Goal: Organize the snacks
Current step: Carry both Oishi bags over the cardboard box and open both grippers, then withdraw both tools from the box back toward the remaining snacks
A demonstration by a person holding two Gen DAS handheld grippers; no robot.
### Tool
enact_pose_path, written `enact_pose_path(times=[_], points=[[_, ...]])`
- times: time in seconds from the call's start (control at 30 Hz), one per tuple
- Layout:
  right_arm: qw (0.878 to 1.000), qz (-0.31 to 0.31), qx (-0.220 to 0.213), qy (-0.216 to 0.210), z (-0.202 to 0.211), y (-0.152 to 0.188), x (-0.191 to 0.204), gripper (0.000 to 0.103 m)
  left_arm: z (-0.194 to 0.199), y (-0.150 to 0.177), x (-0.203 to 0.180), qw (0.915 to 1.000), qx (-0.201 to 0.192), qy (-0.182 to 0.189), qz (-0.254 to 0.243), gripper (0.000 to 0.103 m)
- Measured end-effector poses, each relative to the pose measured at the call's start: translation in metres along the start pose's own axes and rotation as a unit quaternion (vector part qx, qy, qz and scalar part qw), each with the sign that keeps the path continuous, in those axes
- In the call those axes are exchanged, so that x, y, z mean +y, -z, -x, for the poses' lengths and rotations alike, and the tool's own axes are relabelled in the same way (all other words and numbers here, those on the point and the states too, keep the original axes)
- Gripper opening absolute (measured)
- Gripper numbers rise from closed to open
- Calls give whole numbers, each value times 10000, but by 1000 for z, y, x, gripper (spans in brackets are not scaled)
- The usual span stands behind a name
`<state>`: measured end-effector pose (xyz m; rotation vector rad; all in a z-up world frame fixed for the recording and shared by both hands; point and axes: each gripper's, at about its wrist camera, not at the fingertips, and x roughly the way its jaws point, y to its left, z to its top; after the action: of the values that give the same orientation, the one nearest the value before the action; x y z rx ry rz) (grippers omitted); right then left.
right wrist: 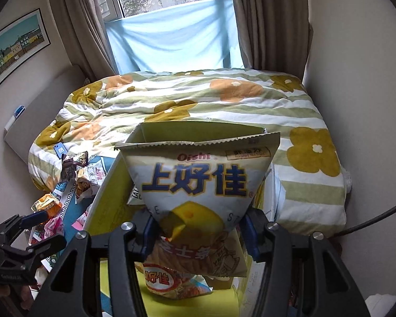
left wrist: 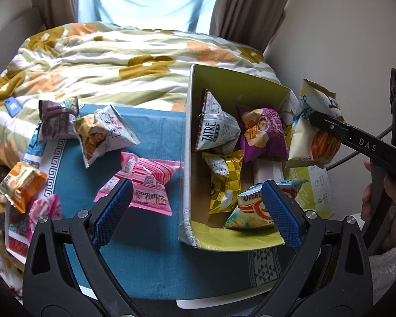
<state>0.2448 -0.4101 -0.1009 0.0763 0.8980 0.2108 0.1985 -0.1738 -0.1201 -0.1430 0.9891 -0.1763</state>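
A cardboard box (left wrist: 186,142) with a yellow-green inside stands on a blue cloth (left wrist: 150,259). In it lie a white TATRE bag (left wrist: 216,128), a purple bag (left wrist: 264,134), a yellow bag (left wrist: 224,182) and an Oishi bag (left wrist: 248,212). My left gripper (left wrist: 198,211) is open over the box's left wall with nothing between its pads. My right gripper (right wrist: 198,227) is shut on a cream Oishi cheese-stick bag (right wrist: 200,182), which hangs over the box (right wrist: 103,198). From the left wrist view that bag (left wrist: 309,142) sits at the box's right edge, with the right gripper (left wrist: 315,119) clamped on it.
Loose snacks lie left of the box: a pink bag (left wrist: 145,185), a white corn bag (left wrist: 103,134), a brown bag (left wrist: 58,119) and an orange bag (left wrist: 21,185). A floral duvet (left wrist: 118,60) lies behind, with a blue card (left wrist: 12,107) on it. A wall is close on the right.
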Motion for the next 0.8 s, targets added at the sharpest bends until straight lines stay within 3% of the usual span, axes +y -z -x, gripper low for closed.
enact_pose_path(times=[0.03,0.1,0.13,0.3,0.47,0.8], points=[[10000,-24,-5,-26,-4,0,-1,54,1,1,1,10000,0,-28,5,97],[9999,-73,-50,-106,-10,2,0,81,2,4,3,10000,3,-91,7,97],[9998,-83,-93,-156,-11,3,0,103,2,6,4,9999,12,-122,2,97],[9992,50,-250,-292,-9,16,4,103,2,14,7,9998,56,-169,13,97],[9996,128,-80,-245,-6,23,7,103,8,13,7,9999,29,-147,-51,97],[9993,88,-356,-82,32,17,30,103,52,11,22,9989,-326,-106,-333,97]])
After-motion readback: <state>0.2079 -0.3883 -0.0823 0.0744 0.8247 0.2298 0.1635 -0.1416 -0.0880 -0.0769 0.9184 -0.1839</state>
